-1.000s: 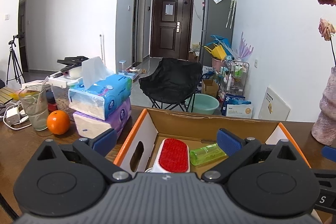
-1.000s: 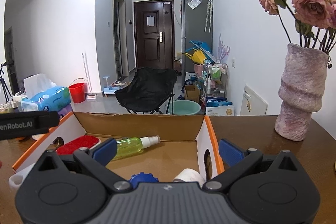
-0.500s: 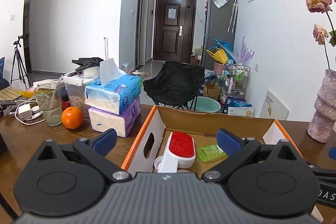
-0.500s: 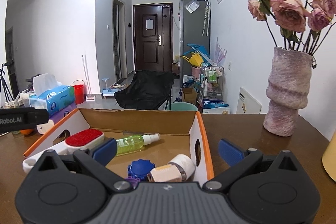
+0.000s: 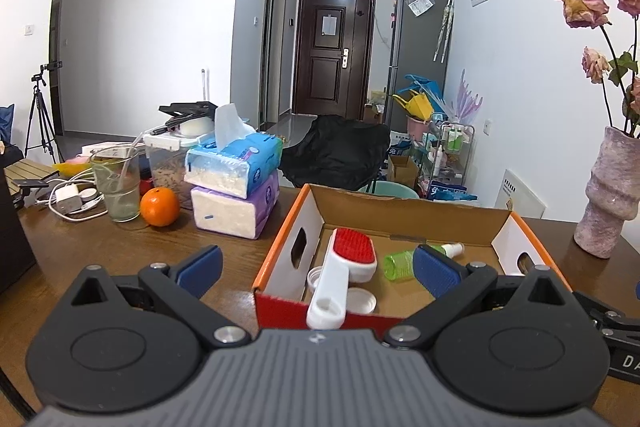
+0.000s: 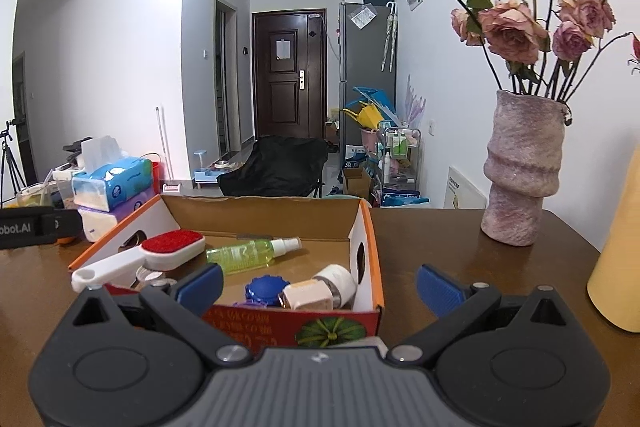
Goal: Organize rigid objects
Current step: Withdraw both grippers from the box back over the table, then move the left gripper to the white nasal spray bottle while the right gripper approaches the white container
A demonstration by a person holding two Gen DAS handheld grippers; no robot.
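- Brown wooden table (image 5: 132, 247) fills the foreground of both wrist views, with a hallway, a dark door and a black folding chair (image 5: 336, 151) far ahead.
- Left gripper (image 5: 318, 267) has its blue pads spread wide and holds nothing; it hangs just short of the near wall of the cardboard box (image 5: 404, 217).
- Straight ahead of it, inside the box, lies a lint brush (image 5: 344, 267) with a red pad and a white handle, the handle end resting on the box's near wall.
- Just beyond its right pad lies a green spray bottle (image 5: 400, 261) on its side; two white lids (image 5: 360, 301) sit on the box floor beside the brush handle.
- Ahead and to its left stand two stacked tissue packs (image 5: 234, 187), an orange (image 5: 160, 207) and a glass (image 5: 116, 187), all on the table outside the box.
- Right gripper (image 6: 318, 285) is likewise spread wide and empty, near the box's front right corner.
- Between its pads, inside the box, lie a blue cap (image 6: 266, 289) and a white-capped jar (image 6: 320, 287) on its side, touching each other.
- Ahead and to its right, well apart from the box, stands a pink vase (image 6: 524, 171) of dried roses; a yellow object (image 6: 620, 267) sits at the far right edge.
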